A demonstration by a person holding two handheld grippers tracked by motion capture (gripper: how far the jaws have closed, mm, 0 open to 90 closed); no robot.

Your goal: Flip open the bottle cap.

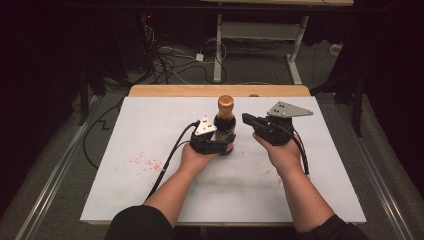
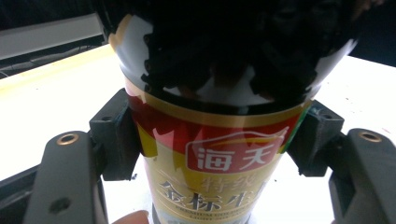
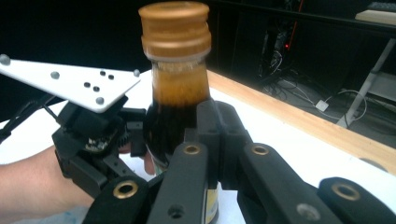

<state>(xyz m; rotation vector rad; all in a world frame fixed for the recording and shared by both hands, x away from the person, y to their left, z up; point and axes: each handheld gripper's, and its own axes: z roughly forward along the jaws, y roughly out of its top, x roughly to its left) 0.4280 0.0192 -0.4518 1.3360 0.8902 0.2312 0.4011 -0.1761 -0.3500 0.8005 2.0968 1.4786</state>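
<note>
A dark soy sauce bottle [image 1: 225, 125] with a gold cap and a red and gold label [image 2: 215, 154] stands upright on the white board [image 1: 150, 190]. My left gripper [image 1: 226, 143] is shut on its lower body, one pad on each side of the label [image 2: 116, 135]. My right gripper [image 1: 247, 119] hovers just right of the bottle's shoulder, pointing left at it. In the right gripper view its jaws [image 3: 217, 135] are pressed together with nothing between them, and the bottle neck and cap [image 3: 175, 93] rise just behind them. The left gripper [image 3: 93, 135] and its hand sit at the left there.
The white board lies on a wooden table whose far edge [image 1: 220, 90] shows behind the bottle. Red specks [image 1: 145, 162] mark the board at the left. Cables [image 1: 170, 60] and a desk frame [image 1: 218, 50] are on the floor beyond. Open board lies left, right and in front.
</note>
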